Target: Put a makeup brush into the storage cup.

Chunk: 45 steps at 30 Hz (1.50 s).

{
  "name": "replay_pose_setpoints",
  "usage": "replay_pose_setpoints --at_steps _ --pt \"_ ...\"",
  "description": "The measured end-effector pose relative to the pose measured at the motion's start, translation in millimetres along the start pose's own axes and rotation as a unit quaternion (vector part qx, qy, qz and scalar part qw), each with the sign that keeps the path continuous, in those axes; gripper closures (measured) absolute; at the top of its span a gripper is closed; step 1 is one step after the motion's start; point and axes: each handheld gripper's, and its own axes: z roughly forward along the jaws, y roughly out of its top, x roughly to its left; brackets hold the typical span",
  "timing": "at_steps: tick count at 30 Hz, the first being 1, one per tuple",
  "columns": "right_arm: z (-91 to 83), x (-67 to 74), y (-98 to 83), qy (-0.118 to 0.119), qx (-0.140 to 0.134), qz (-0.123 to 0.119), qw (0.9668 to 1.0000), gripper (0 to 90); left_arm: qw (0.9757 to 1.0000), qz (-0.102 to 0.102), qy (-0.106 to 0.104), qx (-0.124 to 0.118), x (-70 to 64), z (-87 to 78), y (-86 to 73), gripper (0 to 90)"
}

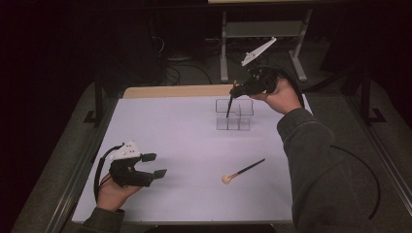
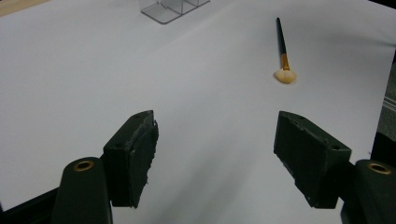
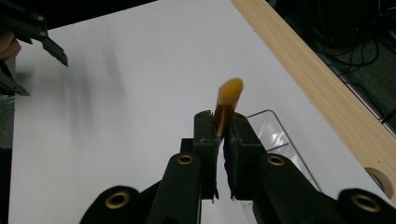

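Brushes number two. Nearest, at the table's (image 1: 160, 126) near left corner, the left tongs (image 1: 154, 165) hover just above the white surface, released, jaws wide apart with nothing between them. One brush (image 1: 243, 171) lies flat right of the middle, toward the near edge, its pale bristle head pointing at that edge and its dark handle angled away to the right; in the left gripper view this brush (image 2: 282, 51) lies well ahead of the open jaws. Farther off, toward the far edge, stands one clear organizer (image 1: 234, 114) with several compartments. Above it the right tongs (image 1: 235, 90) are clenched on the second brush (image 3: 228, 103) just below its orange bristles, its handle reaching down into the organizer.
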Motion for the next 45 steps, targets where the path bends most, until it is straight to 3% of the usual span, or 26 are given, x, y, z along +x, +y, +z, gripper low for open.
replay_pose_setpoints --at_steps 22,28,35,36,45 --pt "11.3 -18.8 24.1 -0.027 0.014 0.006 0.9995 82.8 1.0 -0.002 0.003 -0.002 1.6 -4.2 -2.6 25.6" --pt "14.6 -23.5 25.6 -0.036 0.014 0.003 0.9992 82.8 1.0 -0.003 0.004 0.002 2.1 -2.8 -4.5 25.5" --pt "16.3 -28.4 24.2 -0.042 0.009 0.012 0.999 82.8 1.0 0.001 0.005 0.0 2.6 -3.6 -4.0 25.5" --pt "16.9 -27.5 24.2 -0.041 0.011 0.024 0.9988 82.8 1.0 0.001 0.005 0.0 2.9 -3.7 -4.1 25.5" --pt "24.8 -29.2 24.2 -0.041 0.015 0.026 0.9987 82.8 1.0 0.004 0.006 -0.002 2.6 -3.7 -4.1 25.5"
